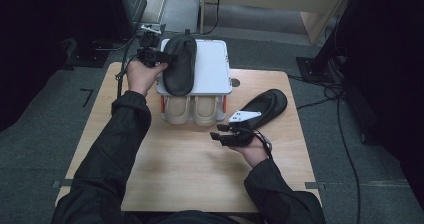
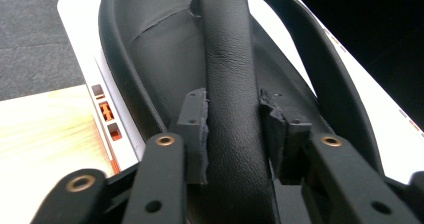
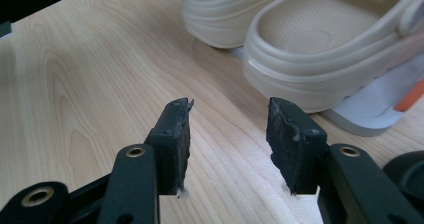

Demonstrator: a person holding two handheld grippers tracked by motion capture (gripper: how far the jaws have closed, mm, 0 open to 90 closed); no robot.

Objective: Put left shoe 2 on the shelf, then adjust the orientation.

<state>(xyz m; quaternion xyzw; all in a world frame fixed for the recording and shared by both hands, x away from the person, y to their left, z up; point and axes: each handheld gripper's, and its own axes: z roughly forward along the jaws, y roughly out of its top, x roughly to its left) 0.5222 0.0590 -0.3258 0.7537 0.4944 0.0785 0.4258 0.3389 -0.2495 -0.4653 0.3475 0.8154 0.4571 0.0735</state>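
While beige clogs [image 1: 193, 109] fill the rack [image 1: 212, 66] | left claw [image 2: 232, 134] slack around black slipper's [image 1: 180, 64] strap | right claw [image 3: 229, 144] (empty) — agape.

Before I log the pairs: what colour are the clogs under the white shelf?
Beige clogs, clearest in the right gripper view.

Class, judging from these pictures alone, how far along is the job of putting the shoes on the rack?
Done: the beige clogs sit on the white rack's lower shelf. In hand: one black slipper lies on top, its strap between the left gripper's jaws. Left: the other black slipper lies on the table beside the open, empty right gripper.
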